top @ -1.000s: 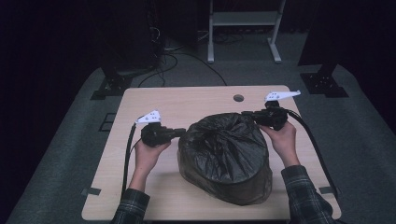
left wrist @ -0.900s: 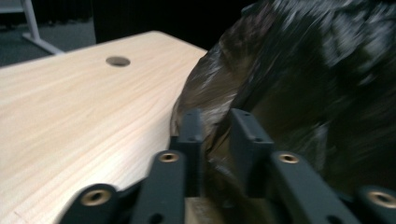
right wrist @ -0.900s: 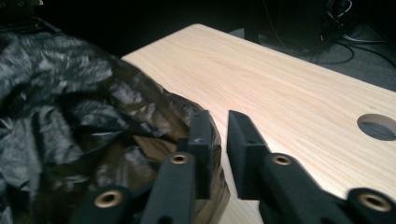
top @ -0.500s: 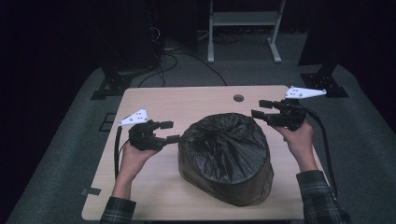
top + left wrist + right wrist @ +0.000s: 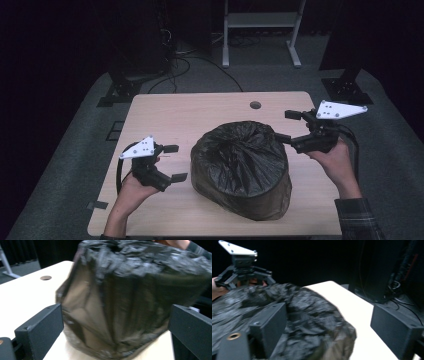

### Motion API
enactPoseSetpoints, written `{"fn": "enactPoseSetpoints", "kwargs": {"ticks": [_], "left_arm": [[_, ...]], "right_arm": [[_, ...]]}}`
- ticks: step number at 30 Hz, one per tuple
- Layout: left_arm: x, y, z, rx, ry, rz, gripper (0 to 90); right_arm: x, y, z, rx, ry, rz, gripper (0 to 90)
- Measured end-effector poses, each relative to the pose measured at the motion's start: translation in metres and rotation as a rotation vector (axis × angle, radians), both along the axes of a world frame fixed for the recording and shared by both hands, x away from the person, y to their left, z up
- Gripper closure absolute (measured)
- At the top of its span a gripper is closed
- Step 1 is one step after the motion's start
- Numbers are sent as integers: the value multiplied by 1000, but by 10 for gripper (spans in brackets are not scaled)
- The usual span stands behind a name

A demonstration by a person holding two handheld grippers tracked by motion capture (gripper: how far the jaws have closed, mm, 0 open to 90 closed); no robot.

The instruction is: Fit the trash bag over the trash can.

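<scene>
Sitting on the wooden table (image 5: 165,120), the crumpled black plastic bag (image 5: 240,167) bulges between the two grippers. The left gripper (image 5: 174,162) hovers just beside its left flank, jaws spread wide with nothing held. The right gripper (image 5: 287,126) hangs near its far right edge, jaws likewise parted, one just beside the crinkled plastic.
</scene>
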State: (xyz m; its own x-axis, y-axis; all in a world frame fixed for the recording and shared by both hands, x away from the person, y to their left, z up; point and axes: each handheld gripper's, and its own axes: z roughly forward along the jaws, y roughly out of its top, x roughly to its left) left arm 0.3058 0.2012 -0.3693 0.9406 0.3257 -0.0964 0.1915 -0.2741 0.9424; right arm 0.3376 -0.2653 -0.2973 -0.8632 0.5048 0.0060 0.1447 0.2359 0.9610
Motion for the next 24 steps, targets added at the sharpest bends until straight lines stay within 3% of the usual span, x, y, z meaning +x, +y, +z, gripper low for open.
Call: {"fn": "enactPoseSetpoints", "kwargs": {"ticks": [2, 3, 5, 11, 17, 24], "left_arm": [[-6, -4, -2, 12, 4, -21, 0], [-8, -6, -3, 18, 3, -34, 0], [-11, -12, -4, 22, 1, -54, 0], [-12, -28, -8, 32, 11, -95, 0], [-12, -41, -13, 41, 22, -123, 0], [-12, -47, -17, 51, 33, -138, 0]], "right_arm": [[-3, 2, 1, -19, 0, 13, 105], [-8, 7, 2, -69, 3, 45, 104], [-12, 11, 4, -119, 19, 76, 104], [-21, 27, 8, -213, 64, 158, 104], [-20, 53, 5, -338, 79, 205, 105], [-13, 74, -5, -477, 144, 257, 105]]}}
